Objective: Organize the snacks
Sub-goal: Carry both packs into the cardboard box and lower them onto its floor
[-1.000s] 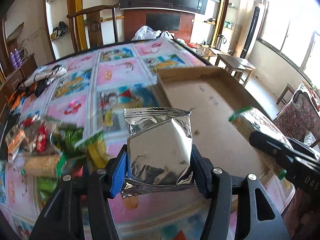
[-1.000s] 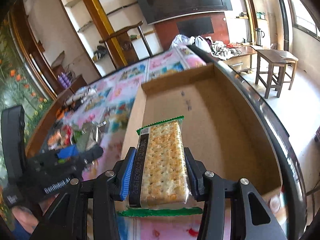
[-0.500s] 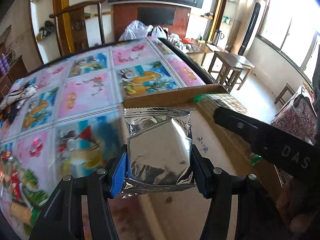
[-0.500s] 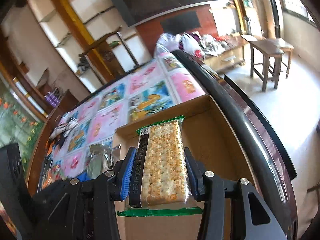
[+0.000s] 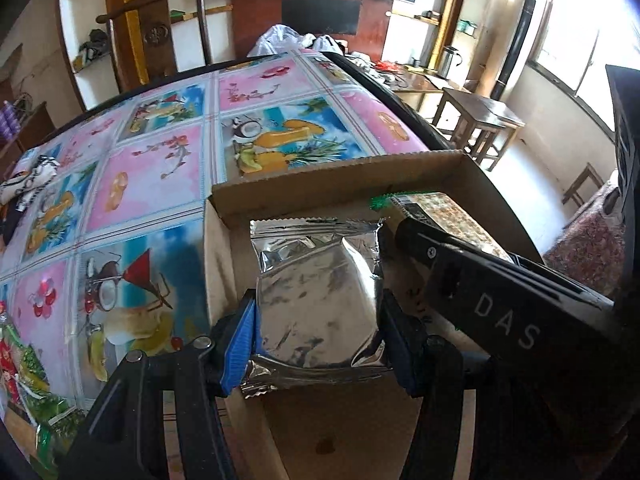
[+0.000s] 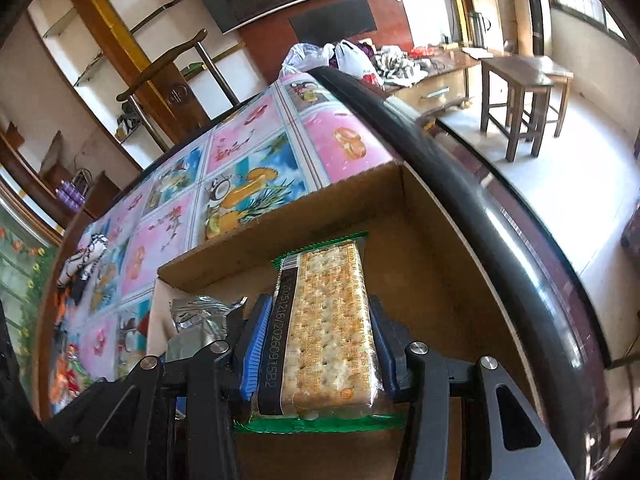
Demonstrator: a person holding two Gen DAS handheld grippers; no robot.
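My left gripper (image 5: 318,334) is shut on a silver foil snack packet (image 5: 318,300), held over the far left corner of an open cardboard box (image 5: 332,184). My right gripper (image 6: 318,350) is shut on a clear, green-edged cracker packet (image 6: 328,328), held above the same box (image 6: 280,220) near its far wall. In the left wrist view the right gripper's black body crosses at the right with the cracker packet (image 5: 448,216) beyond it. In the right wrist view the foil packet (image 6: 200,312) shows at the left. Both packets hang above the box floor.
The box sits on a table with a pink and blue fruit-print cloth (image 5: 160,160), close to its dark right edge (image 6: 480,200). Several loose snack packets (image 5: 24,376) lie at the near left. A wooden chair (image 5: 156,32) stands behind the table, stools (image 6: 520,80) at the right.
Both grippers moved forward and slightly down with their packets, from over the box's near part to its far end. The snack pile slid out to the left edge of view.
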